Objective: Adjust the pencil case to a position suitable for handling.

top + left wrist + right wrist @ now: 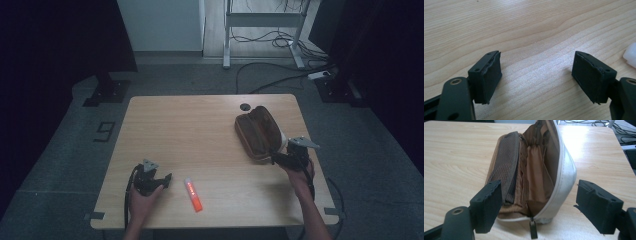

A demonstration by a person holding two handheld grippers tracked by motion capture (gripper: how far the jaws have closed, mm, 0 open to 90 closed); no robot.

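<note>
Pouch, unzipped, between spread jaws of right gripper; left gripper spread, idle; risk: a one-sided nudge tips it shut.

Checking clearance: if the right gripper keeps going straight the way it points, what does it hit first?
Most likely the open pouch: the right gripper has open jaws facing its zipper end, brown lining just ahead. Exact gap is unclear.

Black hand-held gripper, grey triangular plate
</note>
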